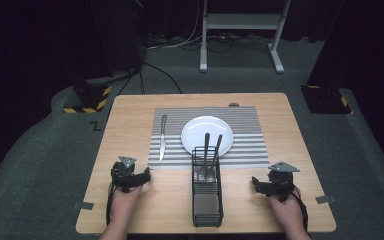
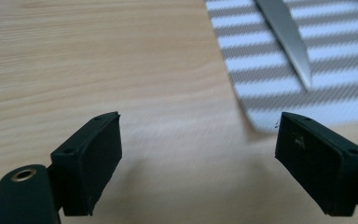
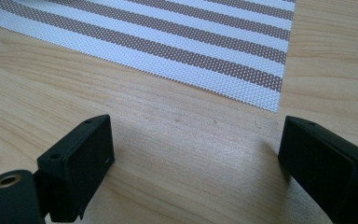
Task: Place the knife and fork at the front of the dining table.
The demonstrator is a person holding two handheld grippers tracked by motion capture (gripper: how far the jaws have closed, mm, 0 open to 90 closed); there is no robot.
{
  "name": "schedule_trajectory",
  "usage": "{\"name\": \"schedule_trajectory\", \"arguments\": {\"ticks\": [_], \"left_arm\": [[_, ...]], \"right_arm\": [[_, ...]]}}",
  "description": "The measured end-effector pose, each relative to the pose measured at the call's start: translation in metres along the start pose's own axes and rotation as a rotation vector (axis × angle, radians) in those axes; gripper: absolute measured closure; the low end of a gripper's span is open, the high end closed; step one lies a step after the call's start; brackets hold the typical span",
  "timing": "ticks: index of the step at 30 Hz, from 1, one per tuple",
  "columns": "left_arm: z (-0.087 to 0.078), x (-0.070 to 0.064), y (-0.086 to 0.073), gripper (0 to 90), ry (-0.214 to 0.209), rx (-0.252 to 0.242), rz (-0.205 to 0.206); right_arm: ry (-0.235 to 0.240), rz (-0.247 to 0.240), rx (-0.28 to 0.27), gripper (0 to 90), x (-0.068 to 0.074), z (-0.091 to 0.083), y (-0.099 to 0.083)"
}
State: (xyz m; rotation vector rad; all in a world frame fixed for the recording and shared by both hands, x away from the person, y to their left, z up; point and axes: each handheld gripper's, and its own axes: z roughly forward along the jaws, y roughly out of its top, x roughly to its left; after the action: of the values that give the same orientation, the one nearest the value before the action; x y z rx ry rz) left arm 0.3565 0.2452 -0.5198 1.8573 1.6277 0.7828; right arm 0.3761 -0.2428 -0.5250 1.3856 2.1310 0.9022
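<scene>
A striped placemat [image 1: 245, 145] lies on the wooden table [image 1: 130, 115], with a white plate [image 1: 200, 131] in its middle and a knife [image 1: 163, 137] on its left strip. A black wire caddy [image 1: 207, 192] stands in front of the plate and holds two dark-handled utensils [image 1: 210, 150]. My left gripper [image 1: 147, 176] rests on the table left of the caddy, open and empty; in its own view the left gripper [image 2: 198, 156] faces bare wood, with the knife [image 2: 286, 37] tip on the placemat [image 2: 261, 70] ahead. My right gripper [image 1: 254, 182] rests right of the caddy; that right gripper [image 3: 193, 161] is open over wood near the placemat [image 3: 191, 42] corner.
Beyond the table, on the grey floor, are a white stand's legs [image 1: 240, 30], cables [image 1: 160, 70] and yellow-black striped base plates [image 1: 87, 102]. Two small grey tabs [image 1: 83, 205] sit at the table's front corners. Bare wood lies on both sides of the caddy.
</scene>
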Motion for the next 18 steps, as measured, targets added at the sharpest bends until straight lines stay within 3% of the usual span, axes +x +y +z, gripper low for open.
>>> {"name": "schedule_trajectory", "arguments": {"ticks": [4,6,8,9,14,18], "left_arm": [[-0.009,0.004,-0.011,13.5,-0.022,0.005,-0.021],[-0.013,0.004,-0.022,13.6,-0.035,0.009,0.002],[-0.015,0.006,-0.028,14.4,-0.099,-0.009,-0.019],[-0.015,0.006,-0.028,13.6,-0.105,-0.007,-0.01],[-0.018,0.004,-0.031,13.6,-0.096,-0.009,-0.01],[-0.017,0.003,-0.03,11.7,-0.105,-0.003,-0.013]], "right_arm": [[0.0,0.0,0.0,10.2,0.0,0.0,0.0],[-0.004,0.001,-0.003,10.8,-0.001,0.0,0.0],[-0.003,-0.001,-0.004,11.1,-0.001,0.0,0.0],[-0.005,-0.001,-0.004,13.2,-0.001,-0.001,-0.001],[-0.035,-0.065,-0.048,13.4,0.006,-0.004,-0.002],[-0.022,-0.07,-0.113,12.8,0.012,-0.012,-0.001]]}}
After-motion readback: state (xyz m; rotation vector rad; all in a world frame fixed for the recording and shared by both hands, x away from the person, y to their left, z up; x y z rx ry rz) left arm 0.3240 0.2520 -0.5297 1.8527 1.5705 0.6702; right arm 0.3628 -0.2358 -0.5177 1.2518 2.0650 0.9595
